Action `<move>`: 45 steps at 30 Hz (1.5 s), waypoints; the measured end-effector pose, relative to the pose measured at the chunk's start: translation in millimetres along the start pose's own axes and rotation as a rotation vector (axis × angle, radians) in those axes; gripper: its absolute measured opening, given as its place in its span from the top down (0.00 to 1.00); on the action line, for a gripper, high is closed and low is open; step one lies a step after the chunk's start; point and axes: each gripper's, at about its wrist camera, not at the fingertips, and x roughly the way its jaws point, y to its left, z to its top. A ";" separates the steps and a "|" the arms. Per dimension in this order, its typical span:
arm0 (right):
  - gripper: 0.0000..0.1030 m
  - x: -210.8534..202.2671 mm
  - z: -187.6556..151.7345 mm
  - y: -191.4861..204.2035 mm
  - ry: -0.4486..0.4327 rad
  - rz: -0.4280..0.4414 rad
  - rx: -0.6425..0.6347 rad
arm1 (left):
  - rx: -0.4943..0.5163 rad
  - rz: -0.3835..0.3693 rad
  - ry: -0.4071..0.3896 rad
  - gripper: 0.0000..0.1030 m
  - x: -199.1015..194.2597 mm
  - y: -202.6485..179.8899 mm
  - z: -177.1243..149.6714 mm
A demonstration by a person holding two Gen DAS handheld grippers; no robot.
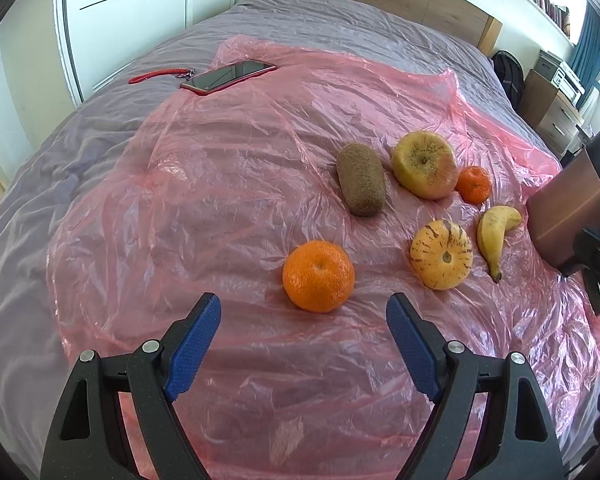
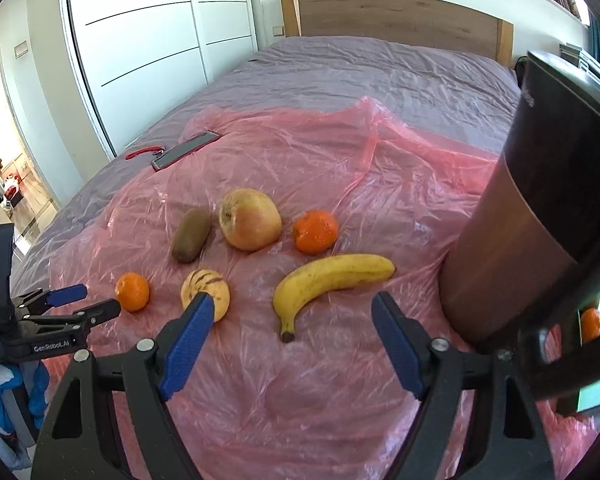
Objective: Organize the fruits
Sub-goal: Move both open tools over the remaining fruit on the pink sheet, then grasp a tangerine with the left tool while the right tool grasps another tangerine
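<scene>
Several fruits lie on a pink plastic sheet (image 1: 220,208). My left gripper (image 1: 304,300) is open and empty, with a tangerine (image 1: 318,276) just beyond its fingertips. Behind it lie a kiwi (image 1: 360,180), an apple (image 1: 424,164), a smaller tangerine (image 1: 475,185), a striped yellow fruit (image 1: 441,254) and a banana (image 1: 496,236). My right gripper (image 2: 293,298) is open over the stem half of the banana (image 2: 340,274) and holds nothing. Its left fingertip overlaps the striped fruit (image 2: 204,282). The left gripper (image 2: 102,298) shows at the left, by the tangerine (image 2: 132,291).
A tall brown cylinder (image 2: 520,220) stands at the right, close to the banana. Low beside it, something green with an orange fruit (image 2: 591,323) shows. A phone (image 1: 228,75) with a red strap (image 1: 156,76) lies far left on the grey bedcover (image 1: 340,20). A wooden headboard (image 2: 400,16) closes the back.
</scene>
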 end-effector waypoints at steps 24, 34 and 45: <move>0.09 129.9 40.4 -28.0 0.082 -0.015 -0.037 | -0.019 0.015 0.047 0.40 48.8 0.5 9.6; 0.24 152.7 43.1 -23.3 0.108 0.022 -0.064 | -0.018 0.033 0.049 0.49 51.7 -4.2 9.6; 0.53 161.9 37.7 -23.2 0.112 0.022 -0.056 | -0.003 0.035 0.034 0.61 55.6 -6.5 7.9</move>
